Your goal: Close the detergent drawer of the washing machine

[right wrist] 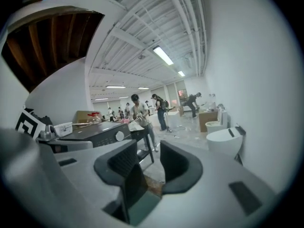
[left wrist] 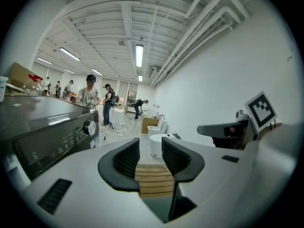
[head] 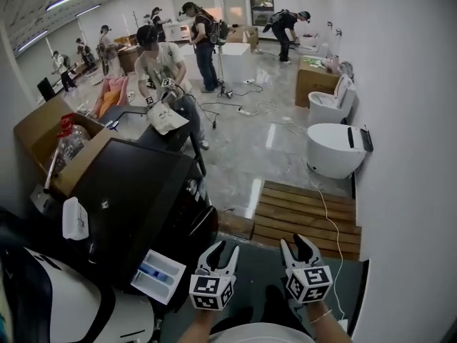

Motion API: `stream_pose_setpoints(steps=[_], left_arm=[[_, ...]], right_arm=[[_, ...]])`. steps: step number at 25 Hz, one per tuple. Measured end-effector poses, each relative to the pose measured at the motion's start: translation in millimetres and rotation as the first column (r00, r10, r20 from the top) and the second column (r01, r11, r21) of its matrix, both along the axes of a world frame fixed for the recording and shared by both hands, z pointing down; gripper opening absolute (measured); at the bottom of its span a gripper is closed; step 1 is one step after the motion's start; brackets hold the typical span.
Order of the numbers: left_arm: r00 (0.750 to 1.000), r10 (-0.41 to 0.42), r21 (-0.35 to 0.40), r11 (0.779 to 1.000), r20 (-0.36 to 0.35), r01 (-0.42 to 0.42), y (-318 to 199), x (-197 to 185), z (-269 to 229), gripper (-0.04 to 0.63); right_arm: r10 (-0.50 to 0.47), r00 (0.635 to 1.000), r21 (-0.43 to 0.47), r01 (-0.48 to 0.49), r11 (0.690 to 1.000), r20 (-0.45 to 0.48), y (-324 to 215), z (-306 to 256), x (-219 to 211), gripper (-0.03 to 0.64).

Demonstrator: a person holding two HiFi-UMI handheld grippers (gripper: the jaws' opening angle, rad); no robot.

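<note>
A black washing machine (head: 136,188) stands at the left of the head view. Its detergent drawer (head: 158,276), white with a blue insert, sticks out of the front near the bottom left. My left gripper (head: 224,250) hangs just right of the drawer, apart from it, jaws open and empty. My right gripper (head: 294,243) is beside it, also open and empty. In the left gripper view, the open left gripper (left wrist: 151,148) has the machine's control panel and dial (left wrist: 89,127) to its left. In the right gripper view, the dial (right wrist: 119,136) lies beyond the right gripper (right wrist: 148,153).
A wooden slatted platform (head: 307,216) lies on the floor ahead, with white toilets (head: 335,148) along the right wall. A cardboard box (head: 50,134) sits behind the machine and a small white box (head: 75,219) on its top. A person (head: 161,70) sits beyond; others work further back.
</note>
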State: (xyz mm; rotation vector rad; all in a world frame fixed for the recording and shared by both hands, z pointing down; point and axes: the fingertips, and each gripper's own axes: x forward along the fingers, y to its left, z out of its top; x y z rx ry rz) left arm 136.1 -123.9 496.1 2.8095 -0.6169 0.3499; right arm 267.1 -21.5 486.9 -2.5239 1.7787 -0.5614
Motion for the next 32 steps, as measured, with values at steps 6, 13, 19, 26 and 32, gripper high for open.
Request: stream_pose_setpoints(steps=[6,13,19,26,32], left_arm=[[0.963,-0.270,-0.022,0.963,0.021,0.270,-22.1,-29.6,5.3,0.133],[0.844,-0.532,0.001,0.846,0.063,0.533,-16.2,-75.5,10.2,0.133],[0.692,-0.719,-0.012,0.693,0.069,0.721,6.6,-125.3,15.7,0.133],[0.484,-0.869,-0.028,0.484,0.098,0.874,56.1,-186.5,27.7,0.133],[0.360,-0.925,-0.041,0.358,0.124,0.933,91.5,-226.5,36.9,0.133]], right_arm=[[-0.275,0.961,-0.023,0.276,0.961,0.034,-57.4,7.4,-8.8,0.137],[-0.594,0.802,-0.020,0.596,0.803,0.063,-106.3,14.8,-56.7,0.137],[-0.790,0.607,-0.026,0.794,0.607,0.079,-117.4,21.2,-120.6,0.137],[-0.921,0.384,-0.048,0.923,0.382,0.070,-102.7,30.3,-188.2,0.137],[-0.952,0.298,-0.061,0.954,0.294,0.077,-91.3,37.6,-225.3,0.137]])
